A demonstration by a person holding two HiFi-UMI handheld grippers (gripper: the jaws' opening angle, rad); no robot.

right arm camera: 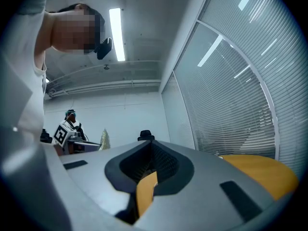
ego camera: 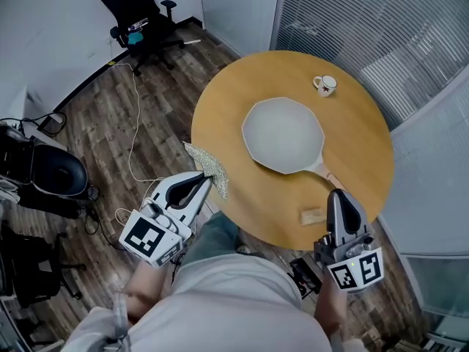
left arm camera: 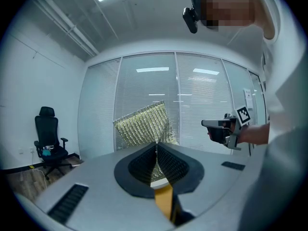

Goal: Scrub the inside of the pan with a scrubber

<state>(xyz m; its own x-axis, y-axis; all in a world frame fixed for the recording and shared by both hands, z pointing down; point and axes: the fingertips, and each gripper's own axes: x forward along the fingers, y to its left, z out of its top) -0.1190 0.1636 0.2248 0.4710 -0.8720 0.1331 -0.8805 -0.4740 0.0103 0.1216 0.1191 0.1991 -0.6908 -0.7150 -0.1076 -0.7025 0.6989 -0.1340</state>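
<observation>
A pale, empty pan [ego camera: 282, 134] lies in the middle of the round wooden table [ego camera: 220, 101], its handle [ego camera: 326, 173] pointing to the near right. My left gripper [ego camera: 207, 177] hovers at the table's near left edge, shut on a glittery olive scrubber [ego camera: 209, 166]. In the left gripper view the scrubber [left arm camera: 144, 124] stands up out of the closed jaws of my left gripper [left arm camera: 156, 146]. My right gripper [ego camera: 338, 195] is shut with nothing in it, just short of the pan handle's end. In the right gripper view its jaws meet with nothing between them [right arm camera: 150, 146].
A small white cup [ego camera: 325, 84] stands at the table's far right. A little wooden block [ego camera: 311, 215] lies near the front edge beside my right gripper. Office chair [ego camera: 139, 20], cables [ego camera: 135, 116] and a dark bin [ego camera: 55, 171] sit on the floor at left. Glass walls with blinds [ego camera: 366, 28] close the right side.
</observation>
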